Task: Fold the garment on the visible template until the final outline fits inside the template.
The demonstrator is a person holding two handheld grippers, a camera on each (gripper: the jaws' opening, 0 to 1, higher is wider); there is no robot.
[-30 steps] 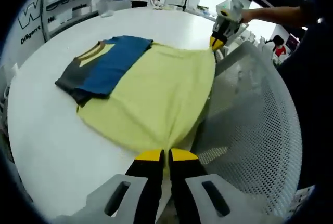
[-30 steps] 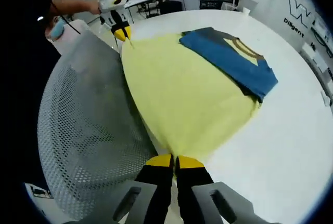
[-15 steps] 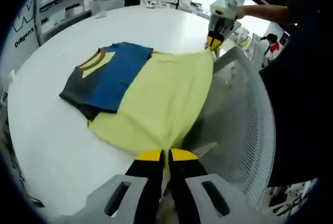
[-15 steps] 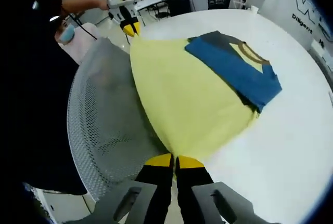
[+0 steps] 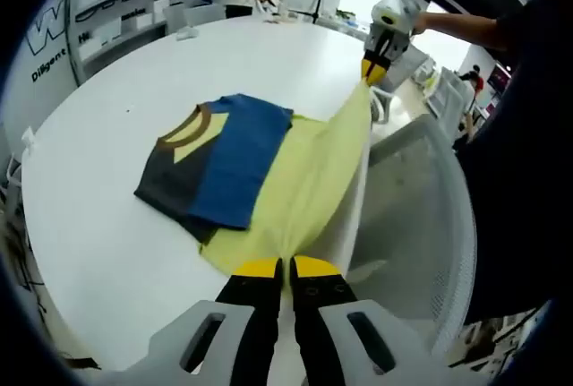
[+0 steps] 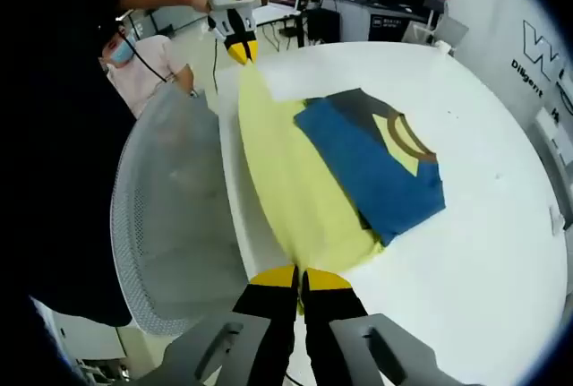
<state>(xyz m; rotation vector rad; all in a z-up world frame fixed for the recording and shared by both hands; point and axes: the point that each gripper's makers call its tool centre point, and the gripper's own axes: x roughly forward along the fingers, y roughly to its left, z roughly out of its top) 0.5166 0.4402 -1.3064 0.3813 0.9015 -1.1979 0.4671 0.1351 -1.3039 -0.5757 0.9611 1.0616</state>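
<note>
Two grippers, each clamped on a hem corner: left gripper and right gripper hold the yellow garment taut above the white table (hem stretched between them). Its folded blue collar end lies ahead, so the fold goes forward.

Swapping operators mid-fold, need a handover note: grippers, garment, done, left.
Left gripper: shut on one bottom corner of the yellow garment.
Right gripper: shut on the other bottom corner; it also shows at the far end of the hem in the left gripper view.
Garment: hem end lifted off the round white table and stretched between the grippers; collar end lies flat, with the blue and grey sleeves folded in over the chest.
Done: sleeves folded in.
Left: probably carry the hem over toward the collar, lay it down, release. I can't make out a template outline.
</note>
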